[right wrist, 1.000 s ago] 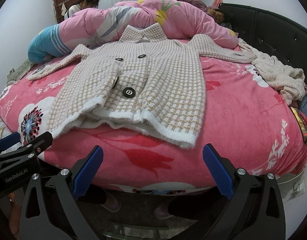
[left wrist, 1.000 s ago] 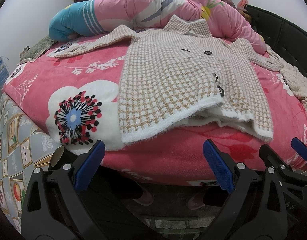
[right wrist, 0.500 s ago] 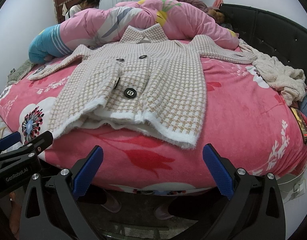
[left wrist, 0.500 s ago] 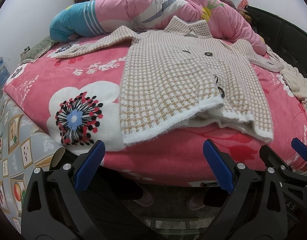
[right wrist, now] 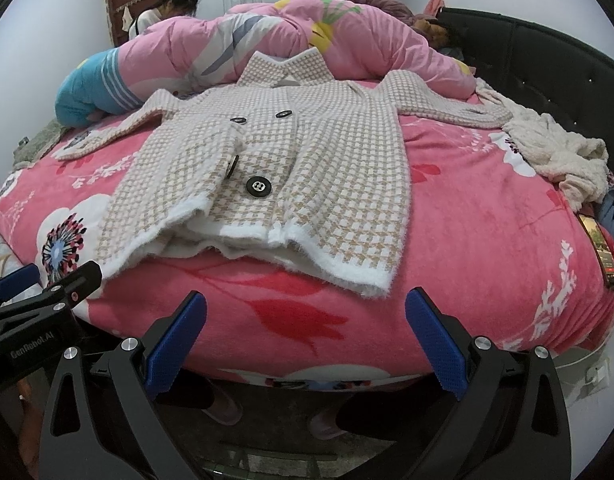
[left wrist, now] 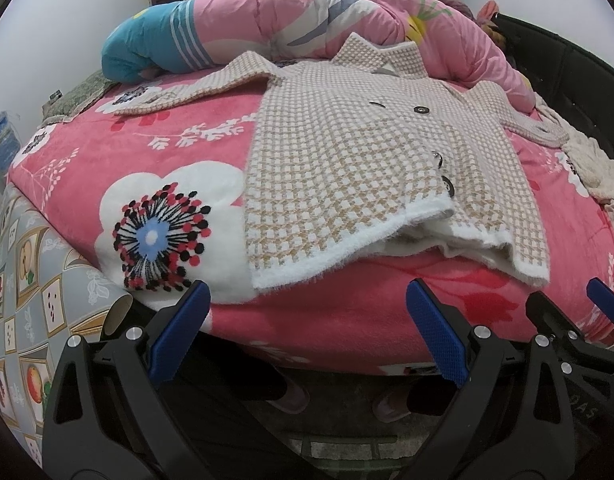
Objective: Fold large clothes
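A beige-and-white checked coat (left wrist: 347,168) with black buttons lies face up on a pink flowered bed (left wrist: 179,148), sleeves spread, white fuzzy hem toward me. It also shows in the right wrist view (right wrist: 307,168). My left gripper (left wrist: 307,332) is open and empty, held below the bed's near edge, short of the hem. My right gripper (right wrist: 305,332) is open and empty too, just below the hem's right part. The right gripper (left wrist: 603,308) shows at the left view's right edge, and the left gripper (right wrist: 39,292) at the right view's left edge.
A rolled pink and blue quilt (right wrist: 267,40) lies along the back of the bed. A cream fuzzy garment (right wrist: 559,156) lies at the right, a phone (right wrist: 599,248) near the right edge. A black headboard (right wrist: 547,52) curves behind. A person (right wrist: 167,8) stands at the back left.
Both grippers have crept slightly closer to the bed; the coat looks a little larger. Nothing on the bed has moved.
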Available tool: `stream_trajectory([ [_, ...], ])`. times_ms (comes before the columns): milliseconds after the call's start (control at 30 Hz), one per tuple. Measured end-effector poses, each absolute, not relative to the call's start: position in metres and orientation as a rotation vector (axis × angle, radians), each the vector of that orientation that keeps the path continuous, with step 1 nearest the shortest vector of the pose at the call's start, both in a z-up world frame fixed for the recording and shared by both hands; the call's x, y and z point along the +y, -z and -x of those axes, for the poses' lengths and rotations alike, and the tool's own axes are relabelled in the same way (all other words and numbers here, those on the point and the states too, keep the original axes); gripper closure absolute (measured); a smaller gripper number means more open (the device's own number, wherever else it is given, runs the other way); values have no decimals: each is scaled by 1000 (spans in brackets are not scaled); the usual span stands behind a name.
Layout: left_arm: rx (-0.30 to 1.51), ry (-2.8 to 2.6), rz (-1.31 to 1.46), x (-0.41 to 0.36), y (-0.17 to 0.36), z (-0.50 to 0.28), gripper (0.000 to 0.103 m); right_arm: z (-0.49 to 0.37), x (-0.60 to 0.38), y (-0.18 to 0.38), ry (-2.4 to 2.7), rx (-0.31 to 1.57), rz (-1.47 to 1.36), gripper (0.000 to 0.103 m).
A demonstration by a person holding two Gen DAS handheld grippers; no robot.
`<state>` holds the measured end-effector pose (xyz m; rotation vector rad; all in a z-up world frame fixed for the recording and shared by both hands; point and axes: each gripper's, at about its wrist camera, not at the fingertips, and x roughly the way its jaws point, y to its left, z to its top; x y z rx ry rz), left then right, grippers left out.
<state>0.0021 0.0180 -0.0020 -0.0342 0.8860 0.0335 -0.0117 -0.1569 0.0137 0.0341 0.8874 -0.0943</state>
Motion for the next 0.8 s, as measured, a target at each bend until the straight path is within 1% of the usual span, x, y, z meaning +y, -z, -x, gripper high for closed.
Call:
stream_trajectory([
  [467, 881, -60, 15, 32, 8, -21, 8, 1, -164, -3, 118, 909, -54, 6],
  [800, 861, -98, -19, 40, 6, -48, 8, -18, -182, 5, 139, 917, -88, 6],
])
